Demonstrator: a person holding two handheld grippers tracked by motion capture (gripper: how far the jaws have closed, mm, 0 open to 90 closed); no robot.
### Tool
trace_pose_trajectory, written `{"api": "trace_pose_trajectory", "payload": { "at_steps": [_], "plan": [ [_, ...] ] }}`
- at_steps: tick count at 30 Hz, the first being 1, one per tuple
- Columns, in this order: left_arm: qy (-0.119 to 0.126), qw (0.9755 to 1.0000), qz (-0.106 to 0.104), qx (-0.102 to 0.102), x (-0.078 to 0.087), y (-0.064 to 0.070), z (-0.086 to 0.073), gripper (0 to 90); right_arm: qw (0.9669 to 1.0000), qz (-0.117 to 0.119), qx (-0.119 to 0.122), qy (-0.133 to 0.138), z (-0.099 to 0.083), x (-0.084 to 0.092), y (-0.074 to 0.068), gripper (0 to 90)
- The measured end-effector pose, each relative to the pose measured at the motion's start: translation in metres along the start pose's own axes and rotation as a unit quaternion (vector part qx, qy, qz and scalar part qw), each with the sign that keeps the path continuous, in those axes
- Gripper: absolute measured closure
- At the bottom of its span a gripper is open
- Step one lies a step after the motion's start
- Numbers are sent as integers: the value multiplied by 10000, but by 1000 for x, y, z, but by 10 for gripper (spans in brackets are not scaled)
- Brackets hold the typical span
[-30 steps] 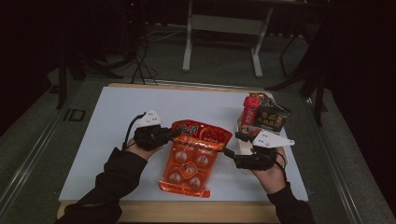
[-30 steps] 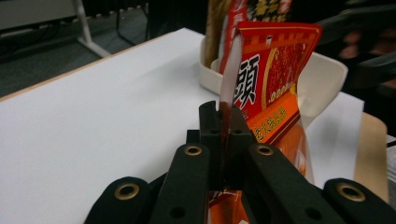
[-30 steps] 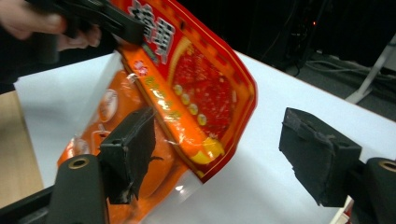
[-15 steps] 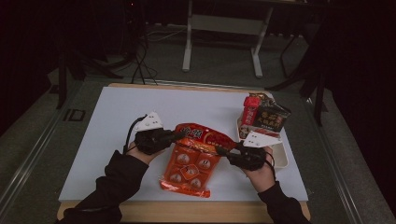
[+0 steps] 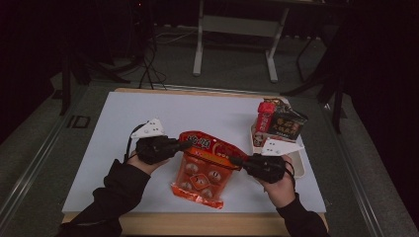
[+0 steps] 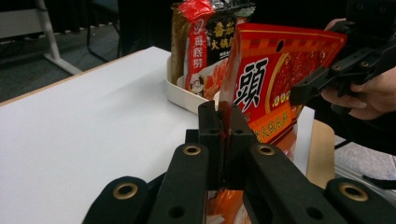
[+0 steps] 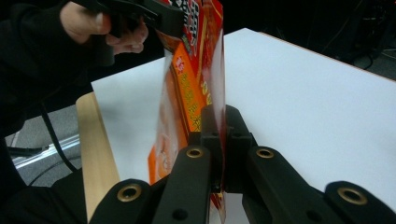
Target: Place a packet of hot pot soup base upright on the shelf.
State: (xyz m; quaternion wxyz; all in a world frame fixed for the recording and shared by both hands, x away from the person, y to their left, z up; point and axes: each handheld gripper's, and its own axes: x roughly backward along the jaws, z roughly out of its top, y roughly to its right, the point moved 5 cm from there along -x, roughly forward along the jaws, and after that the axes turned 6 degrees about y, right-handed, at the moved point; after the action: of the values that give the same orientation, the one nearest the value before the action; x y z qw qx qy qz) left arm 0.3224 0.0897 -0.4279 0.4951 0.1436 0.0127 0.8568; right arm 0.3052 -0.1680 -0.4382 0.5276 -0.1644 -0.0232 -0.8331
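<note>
Item: orange-red snack bag [image 5: 203, 168], printed with large characters on its header and round pieces showing through its clear lower panel. Location: near the front edge of the white bench [image 5: 99, 148], just toward 7 o'clock from the white tray [image 5: 302, 165]. In the high view its header stood lifted while its lower end lay on or close to the bench surface.

Left gripper [image 5: 184, 144]: jaws closed on the bag's upper corner at about 10 o'clock from the bag's middle; in the left gripper view the film was pinched flat between the jaws.

Right gripper [image 5: 233, 160]: jaws had just been closing and now clamped the bag's opposite top corner, at about 2 o'clock from the bag's middle; in the right gripper view the bag edge ran between the shut jaws.

Other stock: a red upright packet [image 5: 264, 118] and a dark noodle packet [image 5: 286, 123] stood in the tray at the bench's 3 o'clock side.

Progress, as judged: both grips on the bag's top looked secured, so the taking-hold stage appeared complete. Whether the bag was meant to be pulled open or carried to the tray could not be told; either way that step appeared not yet done, the header showing no tear.
</note>
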Motion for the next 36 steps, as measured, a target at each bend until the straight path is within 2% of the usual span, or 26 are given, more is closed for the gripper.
{"api": "trace_pose_trajectory", "payload": {
  "at_steps": [2,5,11,15,19,21,25,27,29,31,33,34,35,36],
  "plan": [
    [54,10000,-57,-25,3,0,-1,884,9999,0,108,-7,3,1,-5,900],
    [127,9997,-211,57,7,-1,-1,864,9998,65,184,70,7,2,-10,900],
    [281,9989,-365,108,11,-1,-6,836,9996,151,190,132,17,5,-15,900],
    [343,9987,-361,124,12,-1,-7,798,9996,140,150,193,21,5,-15,900],
    [437,9985,-319,125,12,-1,-6,709,9994,152,154,255,26,7,-16,900],
    [462,9984,-290,111,12,-2,-6,692,9993,176,125,307,30,8,-17,900],
    [423,9989,-187,76,10,-2,-9,542,9989,110,309,340,38,11,-18,900],
    [400,9990,-147,117,9,-2,-11,458,9988,128,287,386,43,13,-18,900],
    [418,9990,-140,122,8,-3,-13,372,9982,26,405,435,47,17,-17,900],
    [471,9986,-135,216,8,-3,-15,320,9979,5,403,509,52,21,-14,900],
    [491,9980,-153,354,7,-3,-18,223,9975,-25,418,561,57,26,-12,900],
    [476,9982,-222,301,7,-3,-21,199,9973,-61,416,599,60,28,-10,900],
    [454,9985,-191,237,6,-2,-23,146,9971,-92,445,618,63,30,-9,900],
    [386,9990,-95,195,5,-2,-25,138,9966,-142,457,674,66,33,-7,900]
  ]
}}
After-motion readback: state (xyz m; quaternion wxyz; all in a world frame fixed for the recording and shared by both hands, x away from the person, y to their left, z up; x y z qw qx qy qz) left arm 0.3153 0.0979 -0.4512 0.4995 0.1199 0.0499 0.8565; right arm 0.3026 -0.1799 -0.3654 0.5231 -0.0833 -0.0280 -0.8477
